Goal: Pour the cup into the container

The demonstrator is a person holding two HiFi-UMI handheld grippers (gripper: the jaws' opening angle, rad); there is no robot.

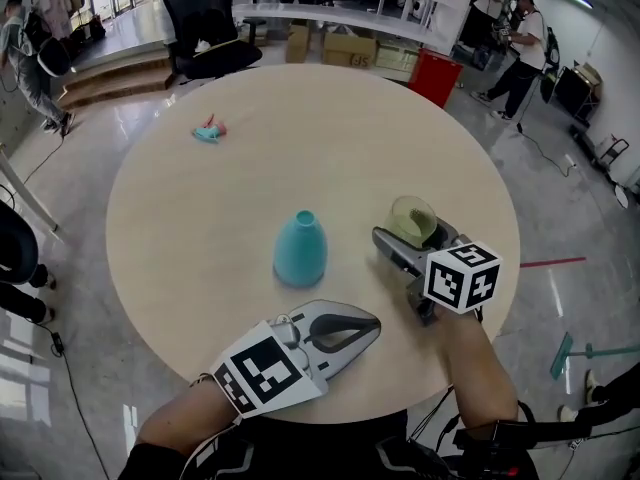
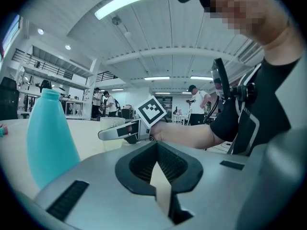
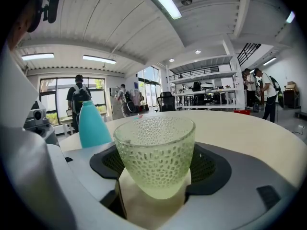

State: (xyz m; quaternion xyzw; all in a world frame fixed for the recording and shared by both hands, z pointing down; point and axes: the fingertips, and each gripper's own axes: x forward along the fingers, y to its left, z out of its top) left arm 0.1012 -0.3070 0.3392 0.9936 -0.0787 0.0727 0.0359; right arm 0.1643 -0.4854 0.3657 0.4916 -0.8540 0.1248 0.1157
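The left gripper sits low over the table's near edge, jaws together, empty. The right gripper, forearm reaching in, clasps a pale green dimpled cup, upright, right of the teal bottle.

no legible text or labels

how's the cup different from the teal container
The cup is pale green, see-through and dimpled; the teal container is opaque and smooth. The cup has a wide mouth; the teal container narrows to a small neck. The cup sits between the jaws of the right gripper; the teal container stands free on the table.
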